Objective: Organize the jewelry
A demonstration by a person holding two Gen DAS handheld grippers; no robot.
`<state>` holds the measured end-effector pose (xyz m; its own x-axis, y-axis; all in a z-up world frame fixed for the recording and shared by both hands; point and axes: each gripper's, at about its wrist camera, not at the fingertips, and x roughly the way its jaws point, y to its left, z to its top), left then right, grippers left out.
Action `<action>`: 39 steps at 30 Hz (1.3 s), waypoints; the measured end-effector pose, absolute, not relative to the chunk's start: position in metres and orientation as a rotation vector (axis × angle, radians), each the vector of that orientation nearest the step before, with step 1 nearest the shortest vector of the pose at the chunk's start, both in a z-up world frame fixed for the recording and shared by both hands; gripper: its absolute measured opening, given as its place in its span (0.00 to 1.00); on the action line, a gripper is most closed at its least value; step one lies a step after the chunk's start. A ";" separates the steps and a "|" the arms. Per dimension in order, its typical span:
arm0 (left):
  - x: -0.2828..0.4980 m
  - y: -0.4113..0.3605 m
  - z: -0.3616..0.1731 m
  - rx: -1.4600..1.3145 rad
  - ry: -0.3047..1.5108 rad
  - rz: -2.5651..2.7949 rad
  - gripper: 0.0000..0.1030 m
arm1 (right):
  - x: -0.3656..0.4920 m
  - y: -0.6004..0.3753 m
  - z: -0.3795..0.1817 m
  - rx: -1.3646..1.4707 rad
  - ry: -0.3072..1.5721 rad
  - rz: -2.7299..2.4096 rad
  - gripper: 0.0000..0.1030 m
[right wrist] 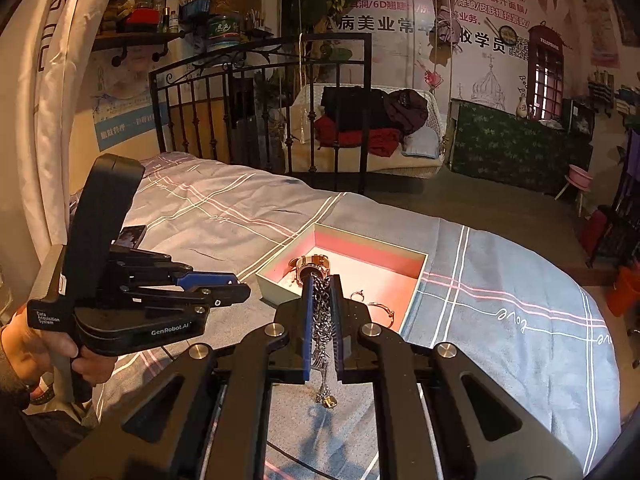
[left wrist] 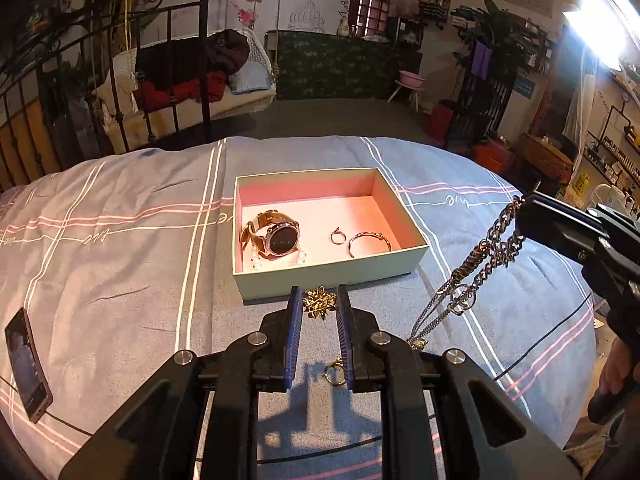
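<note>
A pale green box with a pink inside lies on the bed and holds a watch, a ring and a bangle. Just short of the box's near wall, my left gripper is shut on a gold flower brooch. A gold ring lies on the cover under it. My right gripper is shut on a silver chain, which hangs down to a gold pendant. In the left wrist view that chain dangles at the right of the box.
The bed has a blue-grey checked cover. A phone with a black cable lies at its left edge. A black iron bed frame stands behind. A person's hand holds the left gripper's handle.
</note>
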<state>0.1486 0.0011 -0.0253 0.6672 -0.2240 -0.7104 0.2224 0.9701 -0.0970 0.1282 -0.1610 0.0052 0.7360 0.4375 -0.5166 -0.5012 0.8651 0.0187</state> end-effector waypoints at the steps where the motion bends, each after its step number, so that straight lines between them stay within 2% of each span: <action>1: 0.150 0.000 -0.028 0.000 0.809 -0.251 0.16 | 0.129 -0.161 0.004 -0.127 0.537 0.515 0.08; 9: 0.155 -0.002 -0.061 0.021 0.898 -0.244 0.16 | 0.136 -0.161 -0.007 -0.125 0.574 0.515 0.08; 13: 0.159 -0.002 -0.062 0.034 0.899 -0.233 0.18 | 0.138 -0.160 -0.009 -0.126 0.576 0.515 0.08; 14: 0.161 -0.002 -0.062 0.035 0.902 -0.231 0.22 | 0.139 -0.160 -0.009 -0.126 0.576 0.516 0.08; 15: 0.161 -0.003 -0.061 0.034 0.901 -0.235 0.23 | 0.140 -0.159 -0.009 -0.126 0.576 0.518 0.08; 19: 0.165 -0.005 -0.053 0.037 0.883 -0.235 0.23 | 0.140 -0.157 -0.005 -0.130 0.563 0.518 0.08; 22: 0.167 -0.005 -0.047 0.029 0.869 -0.238 0.33 | 0.140 -0.156 0.000 -0.135 0.545 0.520 0.08; 23: 0.167 -0.005 -0.044 0.025 0.861 -0.237 0.39 | 0.140 -0.156 0.002 -0.135 0.539 0.521 0.08; 28: 0.168 -0.005 -0.039 0.029 0.844 -0.233 0.42 | 0.140 -0.156 0.011 -0.139 0.517 0.520 0.08; 29: 0.168 -0.006 -0.040 0.031 0.843 -0.238 0.44 | 0.140 -0.155 0.012 -0.141 0.515 0.520 0.08; 31: 0.166 -0.007 -0.040 0.036 0.838 -0.256 0.57 | 0.140 -0.154 0.013 -0.142 0.512 0.518 0.08; 37: 0.161 -0.006 -0.040 0.045 0.810 -0.256 0.66 | 0.140 -0.153 0.016 -0.148 0.503 0.519 0.08; 39: 0.161 -0.003 -0.037 0.028 0.791 -0.265 0.79 | 0.140 -0.153 0.018 -0.148 0.499 0.520 0.08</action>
